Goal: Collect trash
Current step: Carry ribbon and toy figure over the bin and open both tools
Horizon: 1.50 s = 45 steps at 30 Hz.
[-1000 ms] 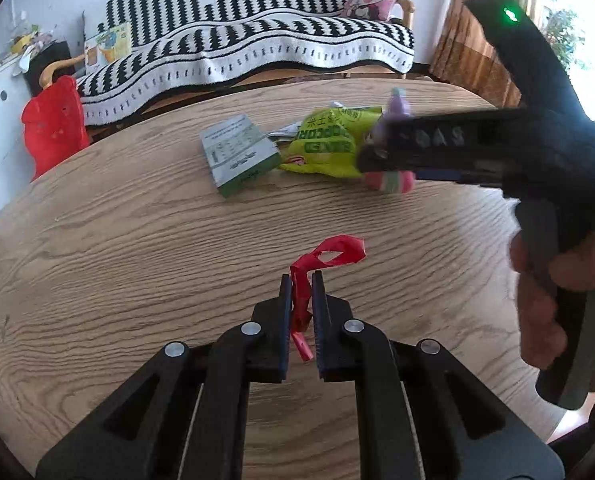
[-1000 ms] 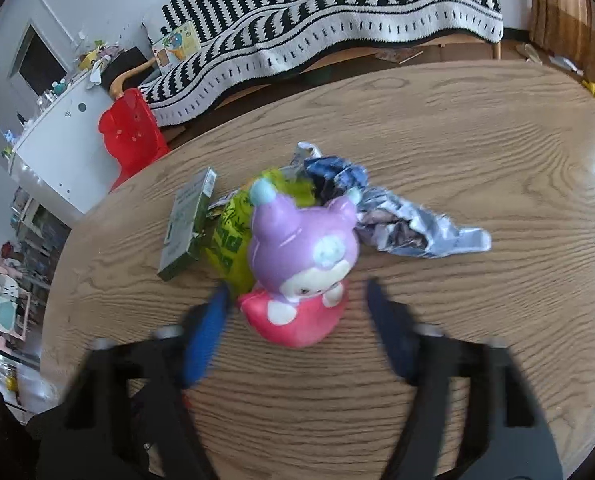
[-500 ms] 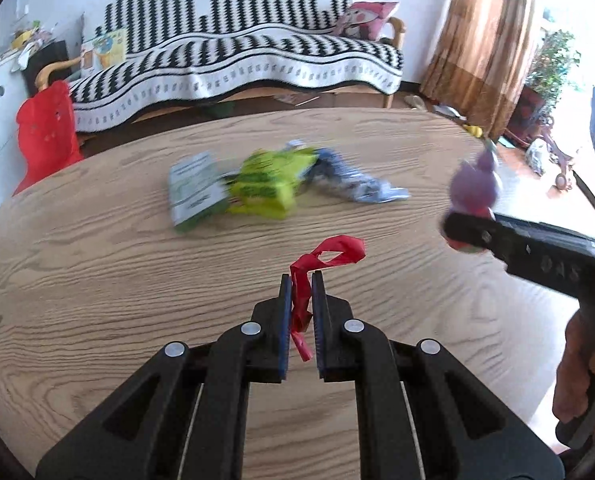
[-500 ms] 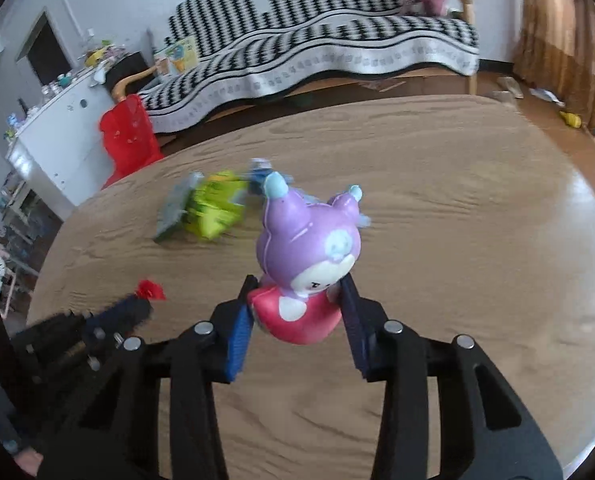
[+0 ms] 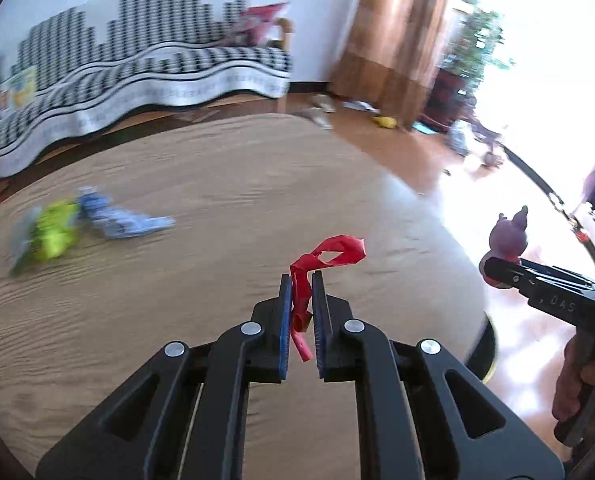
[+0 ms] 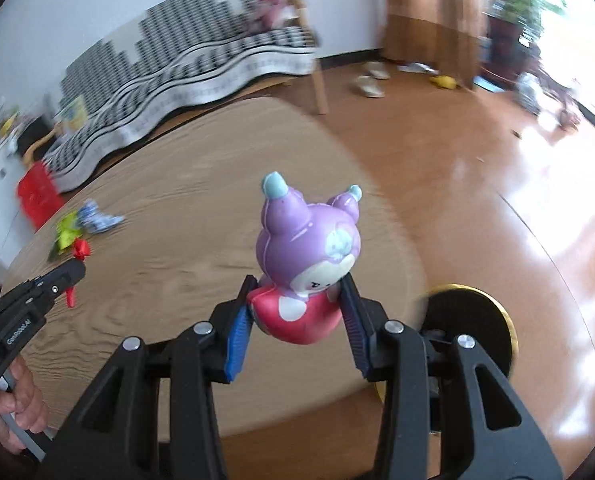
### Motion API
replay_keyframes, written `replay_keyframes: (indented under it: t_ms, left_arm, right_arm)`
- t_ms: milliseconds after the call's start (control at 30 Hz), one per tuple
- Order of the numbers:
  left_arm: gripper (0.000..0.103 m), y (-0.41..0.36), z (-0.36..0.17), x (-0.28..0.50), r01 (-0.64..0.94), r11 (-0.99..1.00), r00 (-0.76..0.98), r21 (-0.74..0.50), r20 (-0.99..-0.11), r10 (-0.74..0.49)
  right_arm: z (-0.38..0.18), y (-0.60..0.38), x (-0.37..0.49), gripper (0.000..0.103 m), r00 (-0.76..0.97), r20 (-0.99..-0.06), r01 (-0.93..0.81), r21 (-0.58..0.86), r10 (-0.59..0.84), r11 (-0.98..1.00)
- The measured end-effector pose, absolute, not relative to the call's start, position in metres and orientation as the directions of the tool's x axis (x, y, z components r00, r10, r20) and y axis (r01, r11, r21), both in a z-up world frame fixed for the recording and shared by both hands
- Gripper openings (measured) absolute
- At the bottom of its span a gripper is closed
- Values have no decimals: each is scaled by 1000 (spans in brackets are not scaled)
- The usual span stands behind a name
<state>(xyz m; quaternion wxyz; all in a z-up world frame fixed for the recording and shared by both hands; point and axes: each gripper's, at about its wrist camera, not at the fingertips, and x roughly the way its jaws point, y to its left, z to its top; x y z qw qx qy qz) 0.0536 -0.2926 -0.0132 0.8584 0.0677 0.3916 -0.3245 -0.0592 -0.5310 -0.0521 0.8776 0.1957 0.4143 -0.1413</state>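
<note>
Trash in both: red scrap (image 5: 329,256) pinched in left gripper (image 5: 300,280), purple toy (image 6: 307,256) clamped in right gripper (image 6: 297,292), lifted off tabletop (image 5: 177,240), now past its edge; bin prob. next.

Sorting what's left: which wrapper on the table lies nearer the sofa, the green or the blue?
The blue wrapper. It lies on the sofa side of the green wrapper, which touches it.
</note>
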Motion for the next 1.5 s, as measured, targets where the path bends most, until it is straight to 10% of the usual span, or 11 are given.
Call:
replay_keyframes:
  t_ms: [1167,1500]
  left_arm:
    - [9,-478,-62,-52,809,558,250,-184,-752,-610]
    - [9,-481,-66,-53,810,556,245,-185,-755,-608]
  right_arm:
    - [-143,-676,-199,45,396,-914,664,224,-82,713]
    - [-135,-683,-204,66,428,-896,685,240,-114,688]
